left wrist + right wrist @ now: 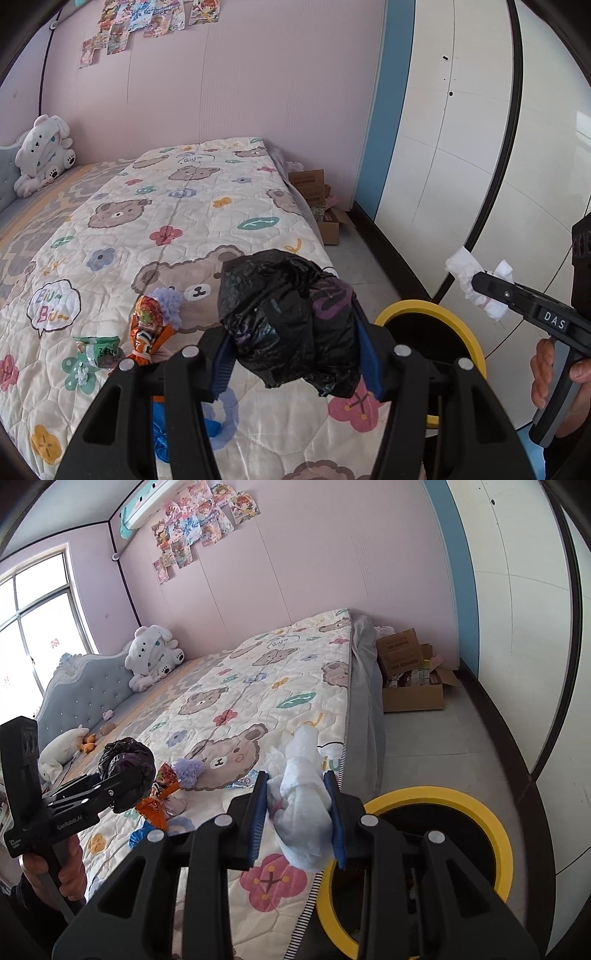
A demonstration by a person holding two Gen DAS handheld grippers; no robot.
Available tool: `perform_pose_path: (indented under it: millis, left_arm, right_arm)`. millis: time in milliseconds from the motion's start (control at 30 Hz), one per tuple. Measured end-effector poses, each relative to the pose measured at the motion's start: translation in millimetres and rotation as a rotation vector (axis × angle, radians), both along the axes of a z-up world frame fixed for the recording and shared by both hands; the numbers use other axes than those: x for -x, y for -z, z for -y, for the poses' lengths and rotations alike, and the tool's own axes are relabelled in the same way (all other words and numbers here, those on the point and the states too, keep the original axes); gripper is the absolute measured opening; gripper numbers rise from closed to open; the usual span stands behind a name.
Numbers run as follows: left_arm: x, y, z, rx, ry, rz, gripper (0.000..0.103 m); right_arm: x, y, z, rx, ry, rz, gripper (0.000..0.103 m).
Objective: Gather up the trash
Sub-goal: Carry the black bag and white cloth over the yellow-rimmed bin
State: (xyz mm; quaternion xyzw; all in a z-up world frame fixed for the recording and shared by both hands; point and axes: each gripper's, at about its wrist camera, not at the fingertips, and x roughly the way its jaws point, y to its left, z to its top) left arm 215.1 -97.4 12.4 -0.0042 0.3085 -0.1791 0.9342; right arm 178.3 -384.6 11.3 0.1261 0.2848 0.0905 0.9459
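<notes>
Bear-print quilt (280, 709), prob. bedroom

Bin (424, 308) mostly hidden behind jaws; blue scrap (162, 435) half hidden; posters (155, 18) cut off.

1. Illumination: bright, even daylight; source is the window (35, 627) at the left of the right wrist view, its panes overexposed to white
2. Shadows: soft and faint on the quilt (155, 236); no hard edges
3. Glare: mild sheen on the black plastic bag (291, 314) and on the white wall panels (461, 147)
4. Distortion: strong fisheye bowing of wall seams; dark vignette at all corners
5. Focus: sharp at centre; wall posters (199, 520) soft, detail illegible
</notes>
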Motion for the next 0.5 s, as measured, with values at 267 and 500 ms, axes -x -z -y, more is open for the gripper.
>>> perform_pose_path:
  millis: [267,500]
  left_arm:
    - [-4,1,32,0.0,0.052,-0.003,0.053]
    - [-5,6,62,-0.007,0.101,-0.008,0.053]
  right_arm:
    - [6,0,25,0.009,0.044,0.005,0.029]
    - [9,5,46,-0.002,0.079,-0.002,0.029]
